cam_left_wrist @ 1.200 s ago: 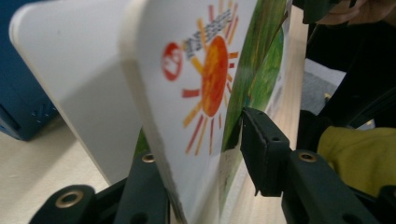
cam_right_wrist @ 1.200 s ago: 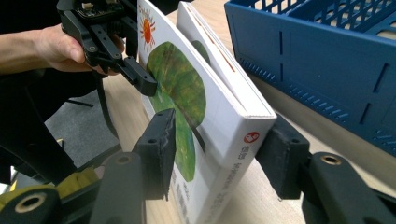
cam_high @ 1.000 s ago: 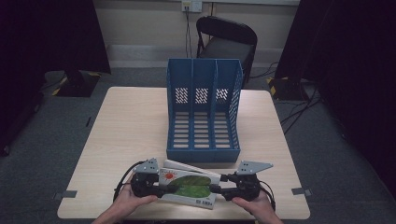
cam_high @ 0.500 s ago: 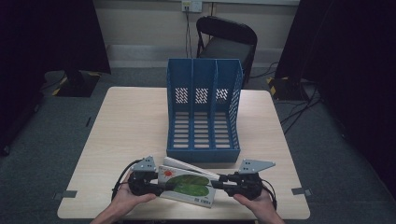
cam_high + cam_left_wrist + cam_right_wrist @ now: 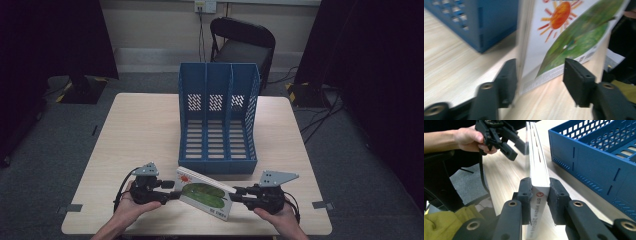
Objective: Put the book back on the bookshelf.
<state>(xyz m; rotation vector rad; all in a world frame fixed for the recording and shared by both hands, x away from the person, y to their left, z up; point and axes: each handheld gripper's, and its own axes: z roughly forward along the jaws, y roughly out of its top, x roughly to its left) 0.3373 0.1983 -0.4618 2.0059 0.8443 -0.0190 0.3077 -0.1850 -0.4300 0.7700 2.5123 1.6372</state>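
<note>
the left gripper (image 5: 172, 191) sits left of the book (image 5: 206, 196), near the table's (image 5: 135, 130) front edge. its jaws have just been opening and now stand parted: in the left gripper view one pad (image 5: 507, 77) lies just against the book's (image 5: 564, 37) page edge, the other stands clear of the cover, so the book is let go on this side. bare wood stretches left and behind this gripper, open as far as the table's left edge.

the book stands on edge, tilted, just in front of the blue rack (image 5: 218, 117), its sun-and-leaf cover facing up and forward. a narrow strip of table separates book and rack.

the right gripper (image 5: 235, 192), right of the book, is clamped on the book's (image 5: 537, 177) spine end, both pads pressing its sides. free table lies right of the rack.

the table is pale wood on grey carpet; a black chair (image 5: 242, 42) stands behind the rack, dark curtains at both sides.
</note>
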